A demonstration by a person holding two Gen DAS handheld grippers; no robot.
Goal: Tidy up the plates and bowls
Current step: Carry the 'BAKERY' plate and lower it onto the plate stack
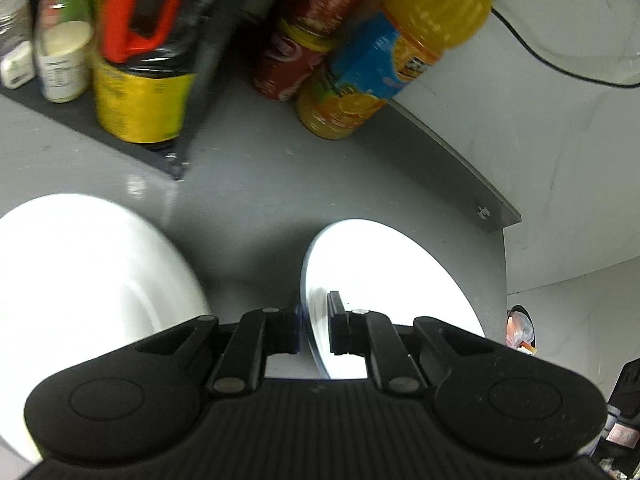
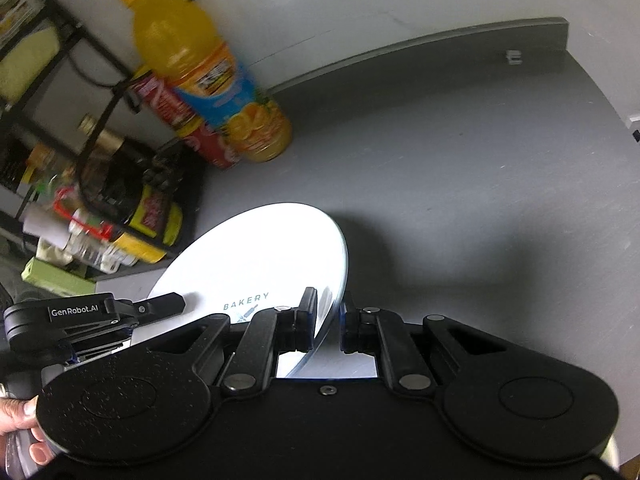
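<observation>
Plates on grey counter (image 2: 460, 168), two gripper views

Left gripper (image 1: 314, 330): jaws narrow, pads either side of the rim of a small white plate (image 1: 384, 280); contact looks firm on the right pad, left pad just at the rim edge. Plate tilted, its far edge raised toward the wall. A second, larger white plate (image 1: 80, 280) lies to the left, apart from the first; overexposed, no detail readable.

Right gripper (image 2: 328, 322): jaws part open around the edge of a white plate printed "BAKERY" (image 2: 256, 256). Left pad touches the plate face; right pad stands just off the rim, small gap visible. Plate tilted, near edge between the fingers. The left gripper (image 2: 172, 304) shows at frame left, reaching the same plate's far side.

Background: orange juice bottle (image 2: 212, 80) and red cola cans (image 1: 288, 64) by the wall, black rack (image 2: 52, 40) of jars to the left. A person's fingers (image 2: 24, 420) show at bottom left
</observation>
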